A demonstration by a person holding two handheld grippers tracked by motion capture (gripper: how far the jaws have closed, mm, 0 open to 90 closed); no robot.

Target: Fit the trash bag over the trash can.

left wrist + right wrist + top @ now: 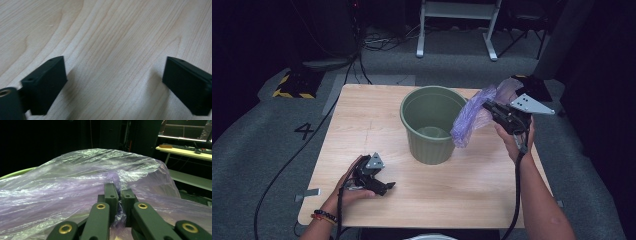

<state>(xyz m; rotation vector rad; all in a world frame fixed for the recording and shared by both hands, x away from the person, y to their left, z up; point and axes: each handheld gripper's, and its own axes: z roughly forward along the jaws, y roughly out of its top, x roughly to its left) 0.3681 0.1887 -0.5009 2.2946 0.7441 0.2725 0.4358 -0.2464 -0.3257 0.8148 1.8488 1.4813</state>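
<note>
A green ribbed bin (430, 125) stands upright in the middle of the wooden table (362, 130). A thin purple plastic bag (472, 114) hangs in the air beside the bin's right rim, and my right gripper (488, 106) is shut on a pinched fold of it. In the right gripper view the bag (75, 182) billows over the jaws, with the gripper (119, 192) clamped on the film and the bin's rim (15, 173) at the far left. My left gripper (384, 187) rests on the table near the front left, open, with only bare wood (115, 50) between its fingers (47, 82).
The table's front edge runs just behind the left hand. Cables trail from both grippers off the front edge. Grey carpet surrounds the table; a white frame (457, 25) and a dark stand (332, 45) are on the floor beyond it.
</note>
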